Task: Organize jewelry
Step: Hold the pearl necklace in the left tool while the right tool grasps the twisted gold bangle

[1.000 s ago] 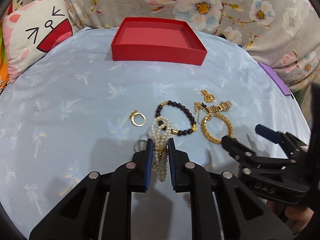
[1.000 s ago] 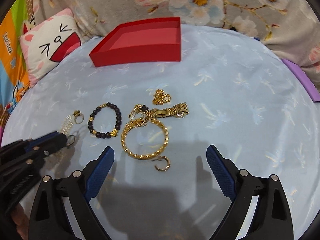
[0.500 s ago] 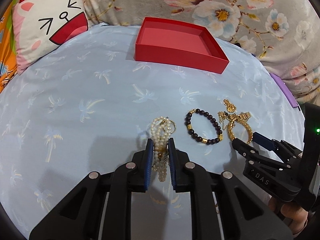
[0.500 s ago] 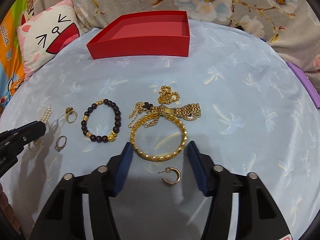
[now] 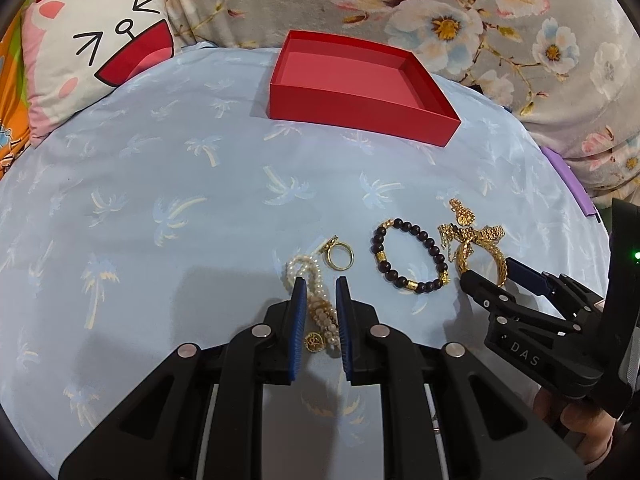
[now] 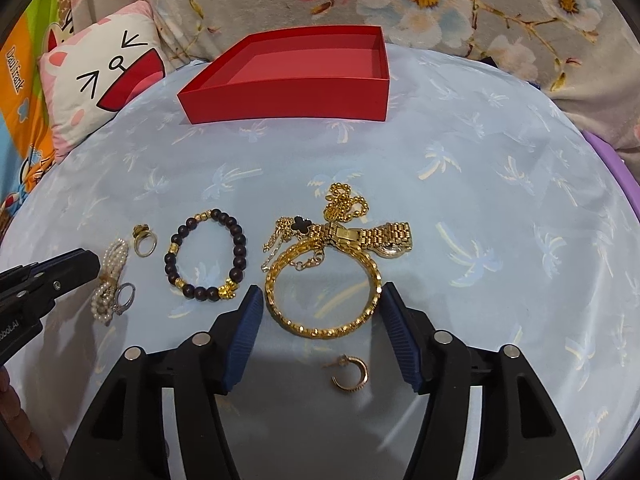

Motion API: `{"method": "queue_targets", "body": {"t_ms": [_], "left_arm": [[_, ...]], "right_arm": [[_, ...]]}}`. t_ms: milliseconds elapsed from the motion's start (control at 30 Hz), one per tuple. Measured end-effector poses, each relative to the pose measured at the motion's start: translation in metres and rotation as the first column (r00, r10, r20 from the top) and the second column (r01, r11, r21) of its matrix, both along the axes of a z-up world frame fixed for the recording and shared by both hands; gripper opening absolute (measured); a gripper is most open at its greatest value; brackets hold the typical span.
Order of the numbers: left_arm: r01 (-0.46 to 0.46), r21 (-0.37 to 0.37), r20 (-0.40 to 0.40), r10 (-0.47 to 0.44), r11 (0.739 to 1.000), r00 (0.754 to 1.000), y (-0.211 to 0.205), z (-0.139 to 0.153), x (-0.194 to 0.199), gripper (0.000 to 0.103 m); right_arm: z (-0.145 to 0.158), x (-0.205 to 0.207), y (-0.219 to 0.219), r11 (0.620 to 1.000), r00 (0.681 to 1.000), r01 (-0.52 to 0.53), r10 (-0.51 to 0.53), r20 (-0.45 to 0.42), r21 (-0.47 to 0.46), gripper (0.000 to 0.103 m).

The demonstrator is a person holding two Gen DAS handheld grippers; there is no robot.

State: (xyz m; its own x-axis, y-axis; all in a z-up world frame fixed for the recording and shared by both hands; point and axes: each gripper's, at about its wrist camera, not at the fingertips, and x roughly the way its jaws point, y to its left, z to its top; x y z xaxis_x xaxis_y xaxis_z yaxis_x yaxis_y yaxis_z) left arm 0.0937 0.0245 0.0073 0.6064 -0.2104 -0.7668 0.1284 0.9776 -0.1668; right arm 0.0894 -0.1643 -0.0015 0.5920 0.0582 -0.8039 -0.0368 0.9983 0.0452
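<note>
Jewelry (image 6: pixel 240 256) lies on palm-print blue cloth (image 5: pixel 160 168); left fingers (image 5: pixel 298 320) clamp pearl bracelet (image 5: pixel 318 308); right fingers (image 6: pixel 246 332), just opening, straddle bangle (image 6: pixel 320 330).

Gold bangle (image 5: pixel 480 258) behind right gripper (image 5: pixel 496 278)

red box (image 5: pixel 360 108) | pale-blue palm-print cloth (image 5: pixel 160 184) | gold bangle (image 6: pixel 324 292)

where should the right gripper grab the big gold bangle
Across its near arc, coming down from above. The wide gold bangle lies flat between the right gripper's open jaws, which have just been opening. Its far rim tangles with a gold chain and gold watch; the near side is free.
</note>
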Motion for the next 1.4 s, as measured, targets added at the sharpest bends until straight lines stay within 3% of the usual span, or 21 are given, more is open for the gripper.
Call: {"method": "queue_targets", "body": {"t_ms": [133, 567, 667, 800, 933, 1000, 1167, 1300, 1400], "left_arm": [[0.006, -0.009, 0.005, -0.006, 1.000, 1.000, 0.000, 0.001, 0.005, 0.014], [-0.010, 0.015, -0.021, 0.011, 1.000, 1.000, 0.005, -0.006, -0.011, 0.009], [-0.043, 0.021, -0.038, 0.043, 0.999, 0.998, 0.006, -0.012, -0.007, 0.016], [-0.038, 0.005, -0.042, 0.038, 0.999, 0.998, 0.003, -0.011, -0.003, 0.018], [-0.027, -0.007, -0.020, 0.027, 1.000, 0.999, -0.003, -0.003, -0.002, 0.037], [-0.021, -0.010, -0.012, 0.021, 1.000, 1.000, -0.006, 0.000, -0.001, 0.037], [-0.006, 0.004, -0.040, 0.006, 1.000, 0.999, -0.014, -0.011, 0.009, 0.035], [-0.008, 0.016, -0.052, 0.008, 1.000, 0.999, -0.015, -0.018, 0.011, 0.014], [-0.005, 0.001, -0.057, 0.005, 1.000, 0.998, -0.013, -0.019, 0.011, 0.013]], "right_arm": [[0.000, 0.002, 0.000, 1.000, 1.000, 0.008, -0.008, 0.007, -0.015, 0.058], [0.006, -0.008, -0.012, 0.998, 0.999, 0.027, -0.028, 0.019, 0.059, 0.057], [0.006, -0.010, -0.013, 0.997, 1.000, 0.021, -0.022, 0.019, 0.069, 0.058], [0.006, -0.010, -0.014, 0.997, 1.000, 0.024, -0.025, 0.016, 0.073, 0.058], [0.004, -0.010, -0.016, 0.997, 0.999, 0.030, -0.031, 0.009, 0.076, 0.058], [0.004, -0.009, -0.016, 0.997, 0.999, 0.032, -0.033, 0.006, 0.077, 0.058], [0.004, -0.009, -0.017, 0.997, 0.999, 0.033, -0.034, 0.005, 0.076, 0.058], [0.004, -0.007, -0.019, 0.996, 0.999, 0.039, -0.039, 0.002, 0.077, 0.058], [0.004, -0.007, -0.019, 0.996, 0.999, 0.038, -0.038, 0.001, 0.077, 0.058]]}}
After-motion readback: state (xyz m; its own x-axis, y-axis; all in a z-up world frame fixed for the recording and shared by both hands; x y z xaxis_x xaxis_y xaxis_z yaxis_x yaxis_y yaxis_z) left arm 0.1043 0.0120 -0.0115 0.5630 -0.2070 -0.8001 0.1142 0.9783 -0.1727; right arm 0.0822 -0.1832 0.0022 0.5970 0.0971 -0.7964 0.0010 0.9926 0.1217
